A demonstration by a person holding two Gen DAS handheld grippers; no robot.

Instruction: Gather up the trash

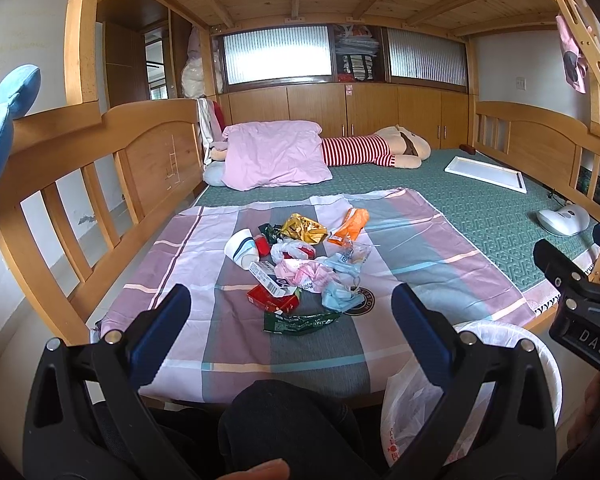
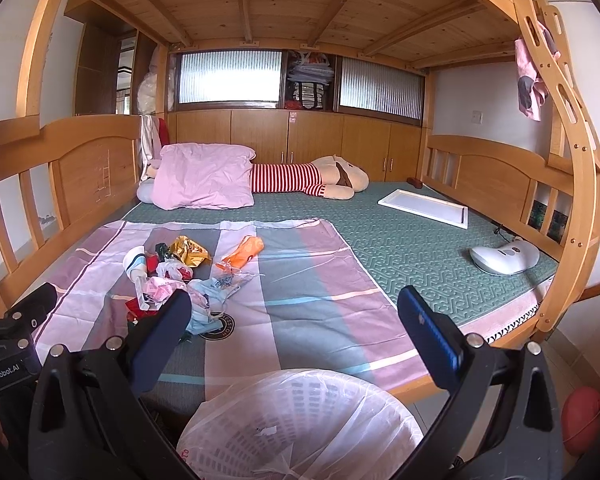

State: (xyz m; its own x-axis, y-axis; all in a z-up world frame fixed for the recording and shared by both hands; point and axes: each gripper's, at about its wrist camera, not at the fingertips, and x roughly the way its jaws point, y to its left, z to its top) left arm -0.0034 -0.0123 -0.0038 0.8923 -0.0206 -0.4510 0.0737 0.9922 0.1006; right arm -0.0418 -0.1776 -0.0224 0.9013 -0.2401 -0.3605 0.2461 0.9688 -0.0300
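A pile of trash (image 1: pixel 300 264) lies on a pink and grey striped sheet (image 1: pixel 440 264) on the bed: a paper cup (image 1: pixel 242 249), a gold wrapper (image 1: pixel 304 230), an orange wrapper (image 1: pixel 350 226), a red box (image 1: pixel 272 300), a green wrapper (image 1: pixel 300 322) and crumpled bags. The pile also shows in the right wrist view (image 2: pixel 180 280). My left gripper (image 1: pixel 292 312) is open and empty, held above the near edge of the bed. My right gripper (image 2: pixel 296 316) is open and empty, above a white bin lined with a plastic bag (image 2: pixel 300 424). The bin also shows in the left wrist view (image 1: pixel 500 360).
The bed has wooden rails (image 1: pixel 100 152) at left and right. A pink pillow (image 1: pixel 276 154) and a striped plush toy (image 1: pixel 380 148) lie at the far end. A white tray (image 1: pixel 486 174) and a white device (image 1: pixel 564 220) lie on the green mat at right.
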